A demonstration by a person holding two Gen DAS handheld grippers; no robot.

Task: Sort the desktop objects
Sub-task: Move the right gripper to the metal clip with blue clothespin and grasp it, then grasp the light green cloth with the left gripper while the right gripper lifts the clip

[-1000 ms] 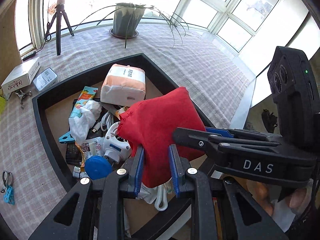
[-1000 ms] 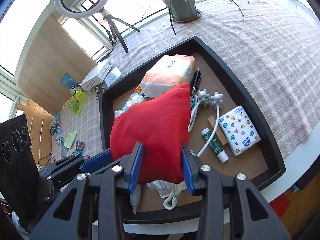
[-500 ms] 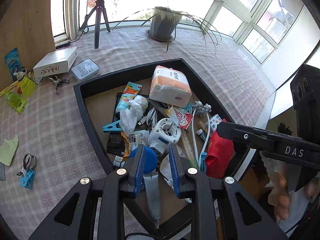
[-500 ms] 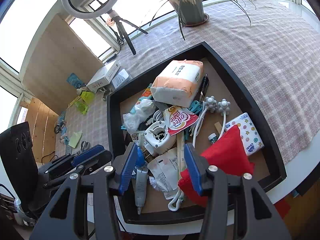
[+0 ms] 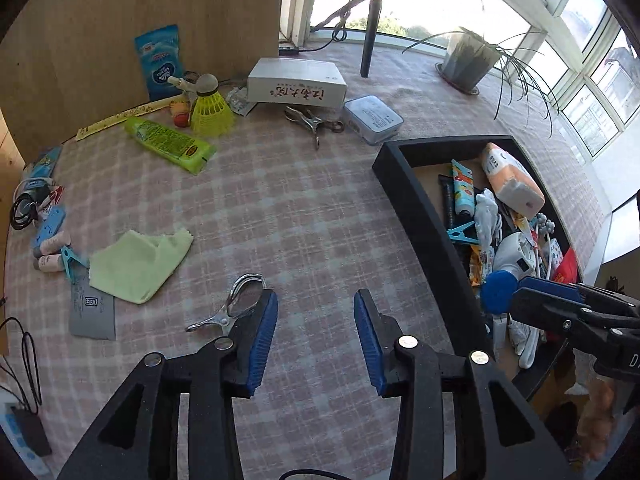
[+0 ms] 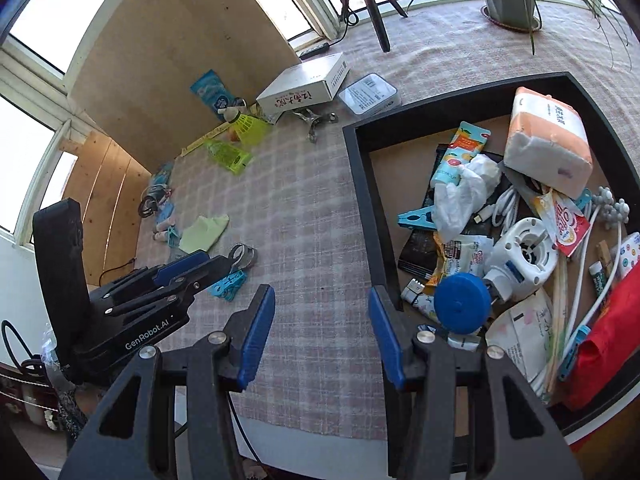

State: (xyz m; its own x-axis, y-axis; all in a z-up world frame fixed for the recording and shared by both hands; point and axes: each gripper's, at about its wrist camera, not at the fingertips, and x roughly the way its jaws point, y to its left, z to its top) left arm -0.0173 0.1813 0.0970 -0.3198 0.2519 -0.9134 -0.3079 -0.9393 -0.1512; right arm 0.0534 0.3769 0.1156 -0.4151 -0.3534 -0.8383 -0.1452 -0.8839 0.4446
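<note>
My left gripper (image 5: 315,300) hangs over the checked tablecloth left of the black tray (image 5: 416,208); its jaws are opening and nothing is between them. A metal clip (image 5: 236,308) lies just beside its left finger, and a green cloth (image 5: 136,260) lies further left. My right gripper (image 6: 321,296) stands open and empty over the cloth at the tray's (image 6: 360,184) left wall. The red pouch (image 6: 608,344) lies inside the tray at its near right corner, among a blue round case (image 6: 462,302), a white gadget (image 6: 520,260) and a tissue pack (image 6: 548,148).
Against the wooden panel at the back lie a yellow shuttlecock (image 5: 210,108), a green packet (image 5: 168,140), a white box (image 5: 296,84), a second metal clip (image 5: 314,122) and a clear case (image 5: 372,118). A tripod leg (image 5: 368,40) and a potted plant (image 5: 464,64) stand by the window. Small items and cables line the table's left edge.
Both grippers held the red pouch, then let it go into the tray's near right corner. Both have swung left out over the tablecloth, and the left jaws have widened.
</note>
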